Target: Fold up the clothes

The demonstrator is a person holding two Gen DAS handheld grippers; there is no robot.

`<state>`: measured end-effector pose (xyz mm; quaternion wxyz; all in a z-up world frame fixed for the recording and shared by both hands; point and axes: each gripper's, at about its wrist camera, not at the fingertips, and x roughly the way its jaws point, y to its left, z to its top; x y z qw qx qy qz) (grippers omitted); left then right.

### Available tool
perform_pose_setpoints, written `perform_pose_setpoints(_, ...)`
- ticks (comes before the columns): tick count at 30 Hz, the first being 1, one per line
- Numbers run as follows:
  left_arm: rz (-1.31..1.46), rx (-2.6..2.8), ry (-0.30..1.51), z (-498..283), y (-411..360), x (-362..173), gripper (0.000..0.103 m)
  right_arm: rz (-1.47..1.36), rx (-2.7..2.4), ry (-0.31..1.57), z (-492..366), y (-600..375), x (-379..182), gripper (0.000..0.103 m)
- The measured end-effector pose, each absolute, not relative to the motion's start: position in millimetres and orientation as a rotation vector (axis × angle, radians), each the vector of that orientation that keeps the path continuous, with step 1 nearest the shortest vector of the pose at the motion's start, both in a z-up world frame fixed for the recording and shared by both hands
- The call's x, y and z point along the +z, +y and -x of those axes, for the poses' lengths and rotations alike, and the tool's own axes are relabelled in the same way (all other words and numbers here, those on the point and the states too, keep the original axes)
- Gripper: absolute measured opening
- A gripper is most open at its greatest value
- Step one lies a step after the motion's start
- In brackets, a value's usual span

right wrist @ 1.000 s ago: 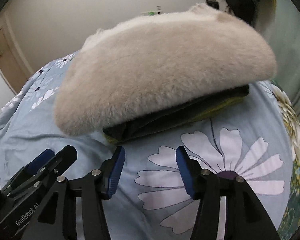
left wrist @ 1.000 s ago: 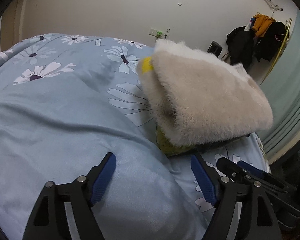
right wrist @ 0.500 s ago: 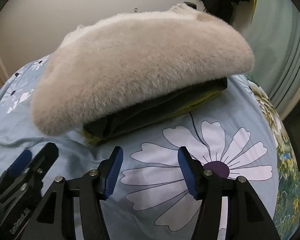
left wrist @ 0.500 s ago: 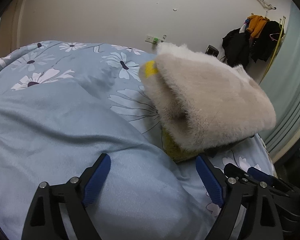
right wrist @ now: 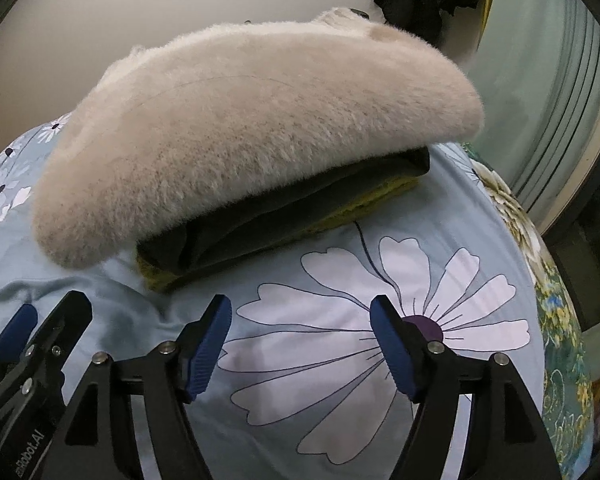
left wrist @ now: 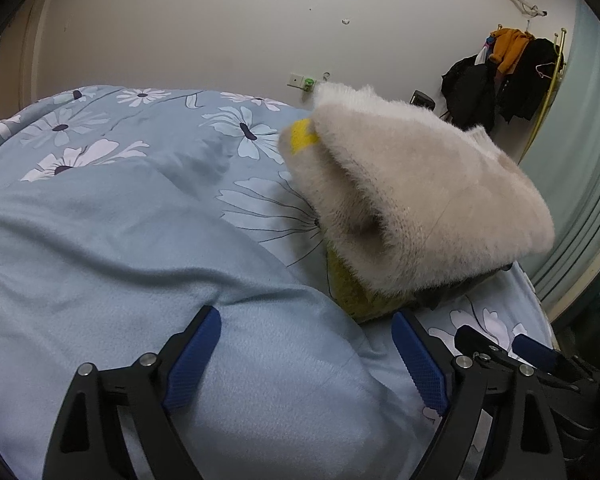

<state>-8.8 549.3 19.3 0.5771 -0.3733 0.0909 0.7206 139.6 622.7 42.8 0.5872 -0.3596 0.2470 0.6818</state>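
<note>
A folded fluffy beige garment (right wrist: pixel 252 128) lies on top of a stack, over a dark folded garment (right wrist: pixel 284 224) and a yellow-green knit (right wrist: pixel 364 208). The stack rests on a light blue floral duvet (right wrist: pixel 380 320). In the left wrist view the beige garment (left wrist: pixel 412 200) sits ahead and to the right, with the yellow-green knit (left wrist: pixel 352 292) under it. My left gripper (left wrist: pixel 306 344) is open and empty over the duvet, short of the stack. My right gripper (right wrist: pixel 300 332) is open and empty, just in front of the stack.
The duvet bulges into a mound (left wrist: pixel 120 260) at the left. A white wall (left wrist: pixel 220 20) stands behind the bed. Dark and orange clothes hang on a rack (left wrist: pixel 500 72) at the far right. A pale curtain (right wrist: pixel 560 100) hangs along the bed's right side.
Both grippers have drawn back a little from the stack and stay open. The stack has not moved.
</note>
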Motion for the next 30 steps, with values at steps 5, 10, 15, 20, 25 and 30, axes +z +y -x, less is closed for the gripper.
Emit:
perform_pose_setpoints(5,0.882,1.678,0.186,11.5,547.2,18.3,0.090,0.827,1.595,0.538,-134.9,621.7,48.0,0.073)
perform_pose_setpoints(10,0.882,1.678,0.191,10.9,548.1,18.3,0.090,0.832,1.596,0.531,-132.7,625.4,48.5,0.073)
perform_pose_setpoints(15,0.894,1.629,0.133,15.5,545.8,17.7,0.099,0.849,1.608,0.512,-133.6,599.9,41.1,0.076)
perform_pose_setpoints(20,0.901,1.587,0.089,19.1,544.2,17.1,0.103,0.861,1.654,0.353,-115.8,576.5,48.1,0.095)
perform_pose_setpoints(25,0.896,1.601,0.100,15.6,544.6,18.7,0.103,0.856,1.665,0.361,-115.4,573.7,50.5,0.095)
perform_pose_setpoints(30,0.896,1.614,0.095,15.7,543.9,19.3,0.103,0.856,1.665,0.364,-117.6,580.8,40.7,0.096)
